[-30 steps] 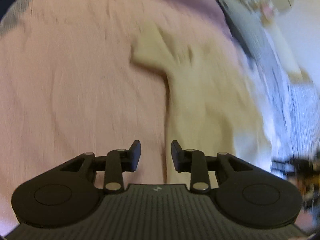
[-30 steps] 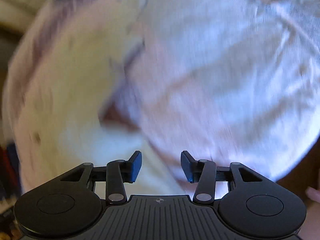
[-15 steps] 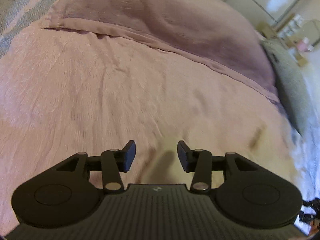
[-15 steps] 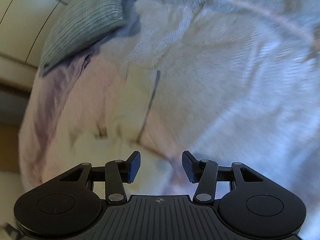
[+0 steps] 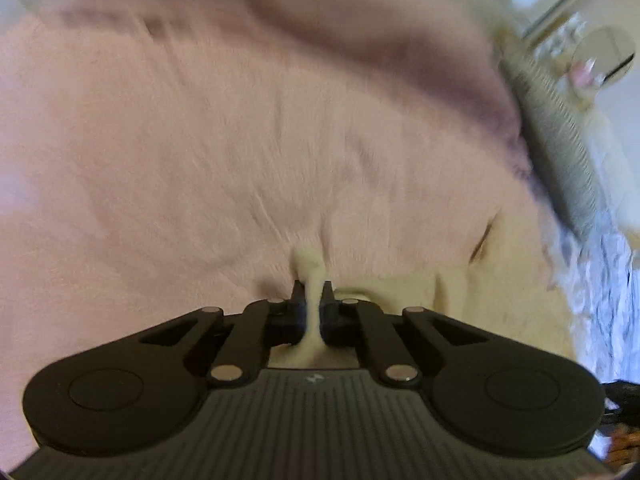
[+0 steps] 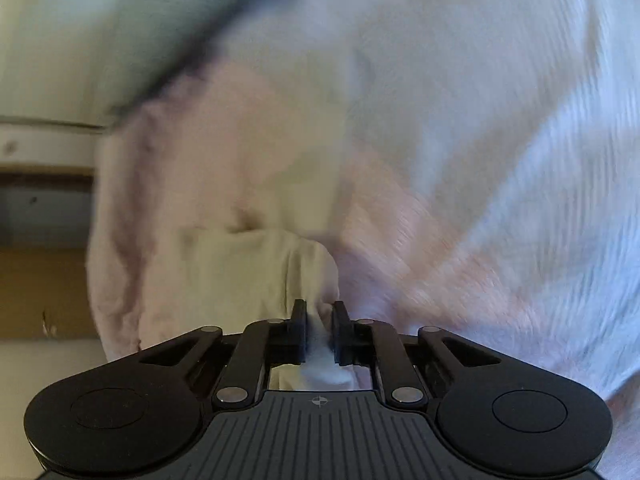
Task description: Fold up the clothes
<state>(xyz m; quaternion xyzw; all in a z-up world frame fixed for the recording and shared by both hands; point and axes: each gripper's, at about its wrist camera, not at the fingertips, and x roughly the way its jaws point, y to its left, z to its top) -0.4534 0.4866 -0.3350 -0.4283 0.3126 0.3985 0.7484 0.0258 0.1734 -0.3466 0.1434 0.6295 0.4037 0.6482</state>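
A cream garment point(image 5: 500, 304) lies on a pink bedspread point(image 5: 180, 168). My left gripper point(image 5: 312, 292) is shut on a pinched edge of the cream garment, which runs up between its fingers. In the right wrist view the same cream garment point(image 6: 240, 276) spreads ahead and to the left. My right gripper point(image 6: 319, 312) is shut on another edge of it, with pale cloth bunched between the fingers. Both views are motion-blurred.
A darker mauve pillow point(image 5: 380, 44) lies at the far end of the bed. A grey striped pillow point(image 5: 560, 140) and a white-blue striped sheet point(image 6: 520, 120) lie to the right. The bed edge and wooden floor point(image 6: 40, 288) show at the left of the right wrist view.
Both grippers were open and empty above the bed. Both have dropped to the cream garment and closed on its edges.
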